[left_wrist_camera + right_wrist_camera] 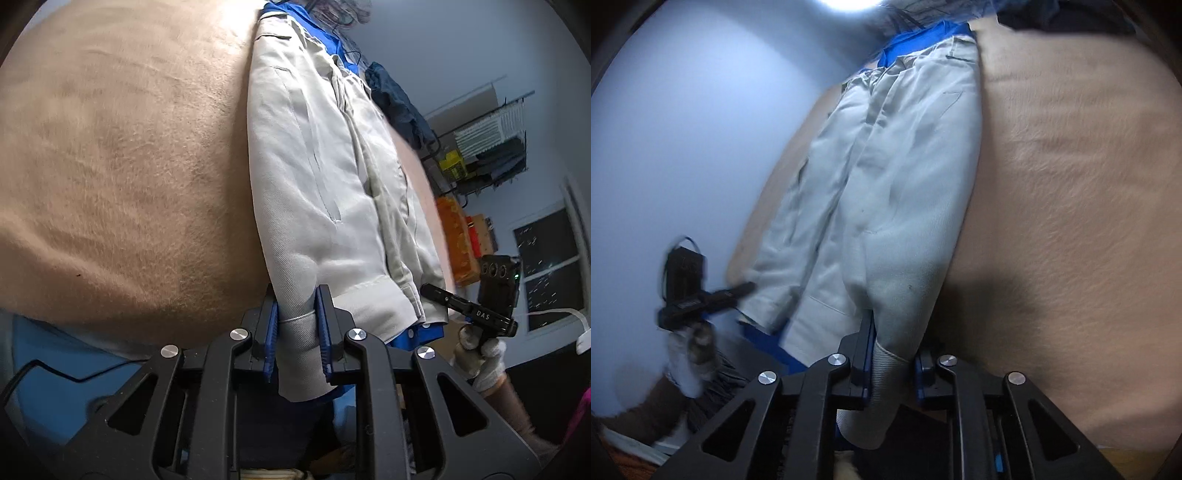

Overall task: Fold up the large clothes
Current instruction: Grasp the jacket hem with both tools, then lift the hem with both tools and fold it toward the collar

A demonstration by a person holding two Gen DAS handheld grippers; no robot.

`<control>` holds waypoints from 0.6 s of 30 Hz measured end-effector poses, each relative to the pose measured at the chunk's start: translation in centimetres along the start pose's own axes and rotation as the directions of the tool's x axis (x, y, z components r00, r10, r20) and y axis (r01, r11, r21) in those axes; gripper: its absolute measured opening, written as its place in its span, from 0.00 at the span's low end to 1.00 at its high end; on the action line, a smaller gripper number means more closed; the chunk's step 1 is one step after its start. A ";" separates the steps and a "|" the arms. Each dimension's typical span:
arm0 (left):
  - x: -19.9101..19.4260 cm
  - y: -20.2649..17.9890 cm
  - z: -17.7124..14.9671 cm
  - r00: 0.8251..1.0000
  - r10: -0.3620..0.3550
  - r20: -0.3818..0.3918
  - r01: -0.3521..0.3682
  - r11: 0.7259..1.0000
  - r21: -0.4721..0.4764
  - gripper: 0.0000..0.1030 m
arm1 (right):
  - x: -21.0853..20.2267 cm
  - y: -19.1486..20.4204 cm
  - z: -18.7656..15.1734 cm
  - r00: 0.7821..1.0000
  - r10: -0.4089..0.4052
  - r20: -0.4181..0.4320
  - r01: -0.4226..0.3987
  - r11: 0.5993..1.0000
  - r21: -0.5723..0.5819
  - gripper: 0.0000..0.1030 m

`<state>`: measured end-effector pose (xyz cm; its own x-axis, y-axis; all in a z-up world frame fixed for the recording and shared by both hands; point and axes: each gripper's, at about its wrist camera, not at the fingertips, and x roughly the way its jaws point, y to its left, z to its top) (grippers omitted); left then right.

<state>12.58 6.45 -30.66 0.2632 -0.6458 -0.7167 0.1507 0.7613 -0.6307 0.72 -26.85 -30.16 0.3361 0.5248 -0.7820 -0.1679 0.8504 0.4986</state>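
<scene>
A light grey jacket [321,177] with blue lining lies lengthwise on a tan blanket [122,158]. My left gripper [297,332] is shut on a ribbed cuff or hem end of the jacket, which bunches between the blue pads. My right gripper [892,356] is shut on another ribbed end of the same jacket [886,192]. Each gripper shows in the other's view: the right one [476,314] at the jacket's far corner, the left one [701,299] blurred.
The tan blanket [1071,184] covers the surface beside the jacket. Dark blue clothing [399,99] lies at the far end. A rack with folded items [487,147], orange boxes [458,240] and a dark window [550,266] stand beyond the surface edge.
</scene>
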 end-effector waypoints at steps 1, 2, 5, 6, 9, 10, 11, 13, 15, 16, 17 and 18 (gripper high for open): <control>0.5 0.2 -0.1 1.000 0.016 -0.009 -0.016 1.000 0.002 0.19 | 0.5 0.2 -0.1 1.000 -0.020 -0.019 0.020 1.000 -0.022 0.15; 0.8 0.6 -0.2 1.000 0.015 -0.022 -0.015 1.000 -0.017 0.23 | 1.2 0.0 -0.3 0.999 -0.023 -0.036 0.023 0.999 -0.022 0.21; 1.3 2.0 -0.1 0.996 -0.069 -0.063 0.062 0.992 -0.109 0.41 | 1.1 -1.3 -0.2 0.996 0.085 -0.034 -0.082 0.994 0.068 0.36; 1.3 2.0 -0.2 0.995 -0.077 -0.066 0.070 0.992 -0.106 0.43 | 0.9 -1.5 -0.2 0.994 0.107 -0.032 -0.104 0.992 0.078 0.42; 1.7 1.5 -0.5 0.993 -0.067 -0.092 0.061 0.996 -0.063 0.43 | 0.6 -1.9 -0.5 0.991 0.132 -0.036 -0.129 0.989 0.076 0.43; 2.0 1.4 -0.7 0.992 -0.075 -0.102 0.069 0.996 -0.061 0.43 | 0.7 -2.3 -0.7 0.987 0.154 -0.040 -0.150 0.984 0.091 0.43; 2.0 1.3 -0.8 0.990 -0.082 -0.112 0.076 0.995 -0.059 0.43 | 1.0 -2.6 -0.9 0.982 0.184 -0.042 -0.179 0.978 0.112 0.44; 2.4 1.1 -1.0 0.988 -0.083 -0.132 0.078 0.996 -0.049 0.43 | 1.3 -2.9 -1.2 0.970 0.239 -0.041 -0.231 0.963 0.141 0.45; 2.7 0.8 -0.9 0.988 -0.073 -0.136 0.069 0.997 -0.037 0.36 | 1.7 -2.8 -1.2 0.966 0.257 -0.043 -0.248 0.958 0.146 0.45; 2.6 0.7 -0.8 0.989 -0.065 -0.134 0.062 0.998 -0.029 0.35 | 1.8 -2.6 -1.2 0.963 0.265 -0.044 -0.256 0.956 0.146 0.44; 2.2 0.7 -1.0 0.989 -0.065 -0.131 0.062 0.998 -0.027 0.32 | 1.9 -2.4 -1.1 0.964 0.262 -0.045 -0.254 0.957 0.142 0.33; 2.0 0.6 -1.0 0.990 -0.070 -0.125 0.066 0.997 -0.028 0.30 | 2.1 -2.2 -1.1 0.966 0.255 -0.048 -0.247 0.960 0.134 0.26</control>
<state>12.24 5.51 -32.77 0.1308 -0.6994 -0.7027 0.1409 0.7147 -0.6851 0.74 -27.63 -33.32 0.2374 0.7255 -0.6460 -0.1200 0.6818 0.7216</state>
